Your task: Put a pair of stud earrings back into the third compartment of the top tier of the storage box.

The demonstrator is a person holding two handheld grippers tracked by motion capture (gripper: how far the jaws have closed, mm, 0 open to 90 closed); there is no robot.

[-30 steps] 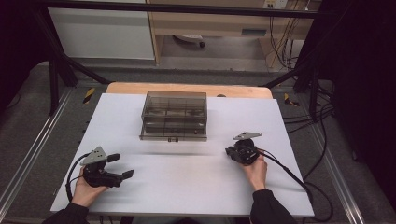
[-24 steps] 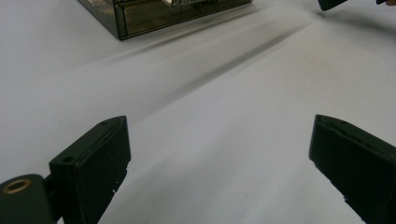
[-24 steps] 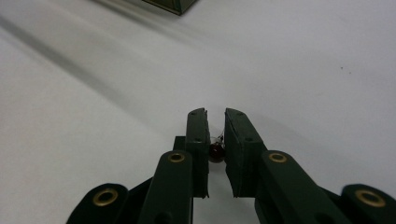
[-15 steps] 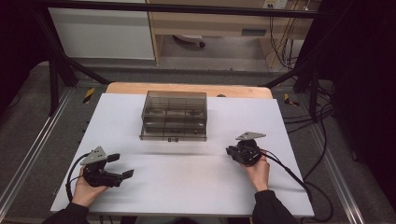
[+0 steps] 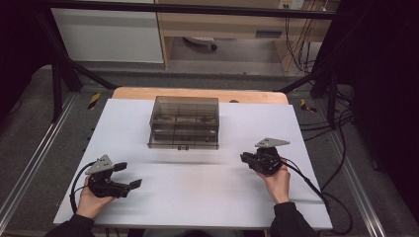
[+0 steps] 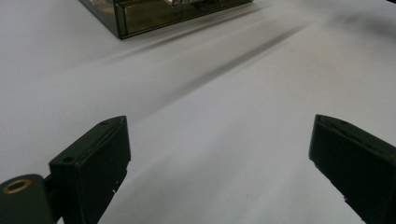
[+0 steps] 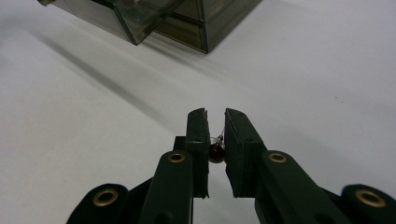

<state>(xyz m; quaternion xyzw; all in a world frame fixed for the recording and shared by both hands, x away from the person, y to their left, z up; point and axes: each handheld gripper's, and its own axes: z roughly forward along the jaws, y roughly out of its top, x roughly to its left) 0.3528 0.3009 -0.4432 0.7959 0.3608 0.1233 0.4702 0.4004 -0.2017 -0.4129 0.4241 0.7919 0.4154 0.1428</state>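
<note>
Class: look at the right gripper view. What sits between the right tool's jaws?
A small dark red bead with a thin wire stub, pinched in the right tool. Its lower part is covered by the jaws.

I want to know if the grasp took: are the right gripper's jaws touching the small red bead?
Touching. The right gripper view shows the right gripper pinching the red bead between both jaws.

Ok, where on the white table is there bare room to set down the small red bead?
Bare table lies between the left gripper and the right gripper, in front of the smoky drawer box. Strips on both sides of the box are free too. It is tightest right at the box front.
</note>
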